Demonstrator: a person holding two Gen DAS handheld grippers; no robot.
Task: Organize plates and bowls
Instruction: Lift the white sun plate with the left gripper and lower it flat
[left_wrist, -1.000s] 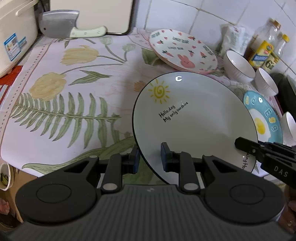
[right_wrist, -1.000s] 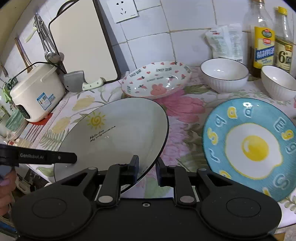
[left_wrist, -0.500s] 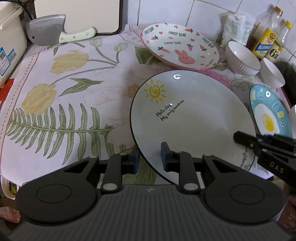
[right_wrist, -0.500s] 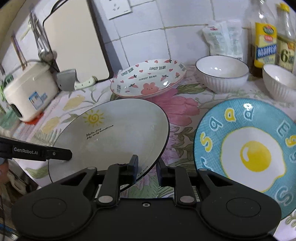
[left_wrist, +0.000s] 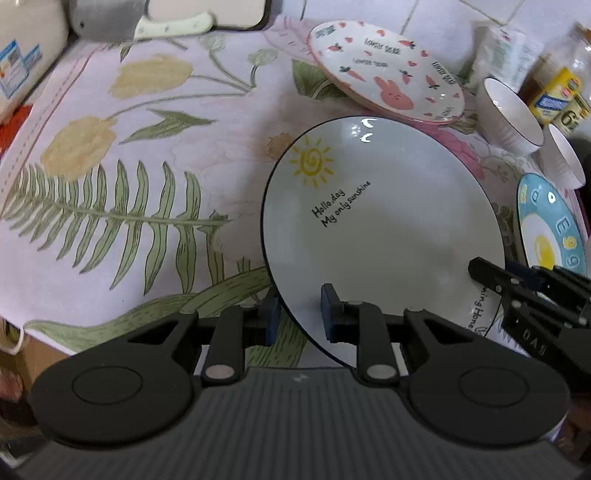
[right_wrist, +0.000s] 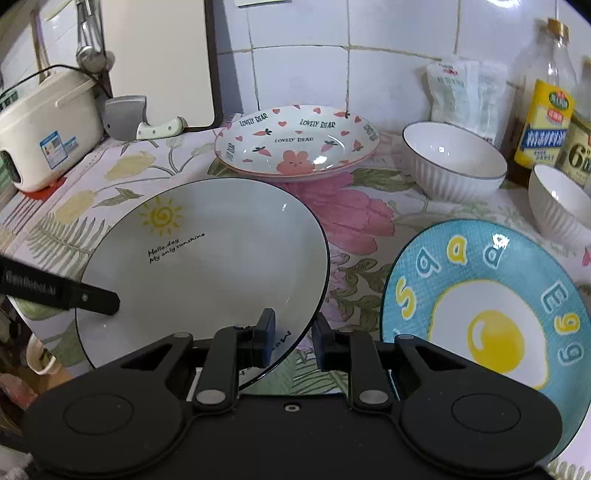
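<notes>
A white plate (left_wrist: 388, 236) with a black rim, a yellow sun and the words "Hello, day My only sunshine" hangs tilted just above the flowered tablecloth (left_wrist: 147, 155). My left gripper (left_wrist: 300, 314) is shut on its near left rim. My right gripper (right_wrist: 293, 339) is shut on the opposite rim of the same plate (right_wrist: 221, 258). Each gripper shows in the other's view, the right gripper (left_wrist: 517, 291) over the plate's right edge and the left gripper (right_wrist: 59, 291) over its left edge. A pink bunny plate (right_wrist: 295, 144) lies behind, a blue egg plate (right_wrist: 480, 314) to the right.
Two white ribbed bowls (right_wrist: 454, 162) (right_wrist: 557, 203) stand at the back right before oil bottles (right_wrist: 546, 110) and a bag. A cleaver (right_wrist: 125, 118), a cutting board (right_wrist: 159, 55) and a rice cooker (right_wrist: 44, 129) sit at the back left. The cloth's edge (left_wrist: 92, 343) runs near left.
Both grippers have carried the white plate a little lower and across the counter, keeping their grip on its rim. The other dishes have not moved.
</notes>
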